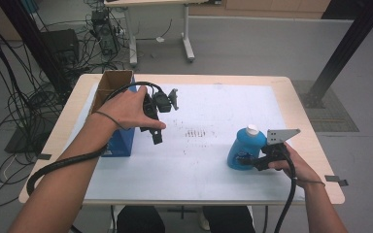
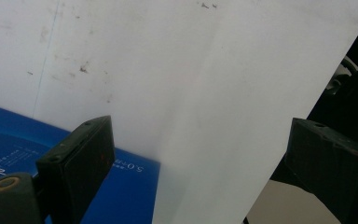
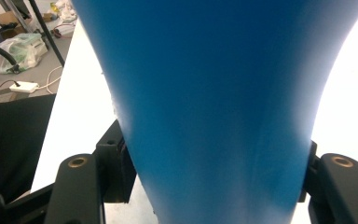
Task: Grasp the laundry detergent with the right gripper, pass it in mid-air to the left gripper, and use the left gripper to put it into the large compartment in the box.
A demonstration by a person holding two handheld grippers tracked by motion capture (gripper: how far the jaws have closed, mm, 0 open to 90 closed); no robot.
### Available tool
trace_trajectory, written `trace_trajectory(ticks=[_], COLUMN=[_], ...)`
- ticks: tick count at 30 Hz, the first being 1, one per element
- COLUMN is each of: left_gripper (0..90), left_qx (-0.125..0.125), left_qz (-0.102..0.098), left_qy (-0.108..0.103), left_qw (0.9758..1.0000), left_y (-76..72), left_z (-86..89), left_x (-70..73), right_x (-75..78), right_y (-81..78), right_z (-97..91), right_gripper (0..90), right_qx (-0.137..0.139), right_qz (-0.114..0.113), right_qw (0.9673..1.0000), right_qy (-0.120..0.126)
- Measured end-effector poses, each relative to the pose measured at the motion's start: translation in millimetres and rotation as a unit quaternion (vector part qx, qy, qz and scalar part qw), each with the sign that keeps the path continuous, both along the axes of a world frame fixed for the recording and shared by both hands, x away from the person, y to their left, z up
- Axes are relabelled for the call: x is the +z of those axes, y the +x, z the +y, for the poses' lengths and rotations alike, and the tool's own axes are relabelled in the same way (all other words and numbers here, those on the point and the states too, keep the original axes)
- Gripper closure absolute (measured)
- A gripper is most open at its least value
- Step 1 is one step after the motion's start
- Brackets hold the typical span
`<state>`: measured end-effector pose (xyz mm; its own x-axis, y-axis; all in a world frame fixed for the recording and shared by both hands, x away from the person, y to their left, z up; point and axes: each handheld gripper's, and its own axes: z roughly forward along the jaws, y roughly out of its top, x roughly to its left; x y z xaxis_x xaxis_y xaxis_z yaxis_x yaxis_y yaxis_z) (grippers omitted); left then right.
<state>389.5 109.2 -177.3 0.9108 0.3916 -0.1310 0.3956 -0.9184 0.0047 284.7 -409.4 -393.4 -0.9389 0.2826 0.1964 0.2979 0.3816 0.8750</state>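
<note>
Bottle (image 1: 245,145) stands on the sheet (image 1: 213,160) at the tabletop's (image 1: 301,104) right side, the right tongs (image 1: 246,160) just beside it. Far left, the open box (image 1: 114,85) sits at the sheet's edge, the left tongs (image 1: 156,138) beside it.

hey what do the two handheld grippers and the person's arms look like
Both grippers, the left gripper and the right gripper, are black with blocky jaws. Each trails a thick black cable. A grey three-cornered plate tops the right one. Forearms are bare, with thin wrist bands.
</note>
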Motion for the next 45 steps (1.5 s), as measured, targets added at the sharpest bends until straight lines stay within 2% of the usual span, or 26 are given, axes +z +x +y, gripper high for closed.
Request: trace_trajectory(ticks=[22, 45], left_gripper=[8.8, 8.9], left_qx=[0.001, -0.002], left_qz=[0.001, 0.001], left_qy=[0.0, 0.002], left_qw=[1.0, 1.0], left_y=[0.8, 0.3], left_z=[-1.1, -1.0], left_x=[2.1, 1.7], right_x=[-2.1, -1.4], right_y=[-4.4, -5.0], right_z=[-0.3, 0.2], right_gripper=[37.8, 37.9], right_qx=[-0.001, -0.004], right_qz=[-0.017, -0.015], right_qw=[0.9999, 0.9999], right_qy=[0.002, 0.001])
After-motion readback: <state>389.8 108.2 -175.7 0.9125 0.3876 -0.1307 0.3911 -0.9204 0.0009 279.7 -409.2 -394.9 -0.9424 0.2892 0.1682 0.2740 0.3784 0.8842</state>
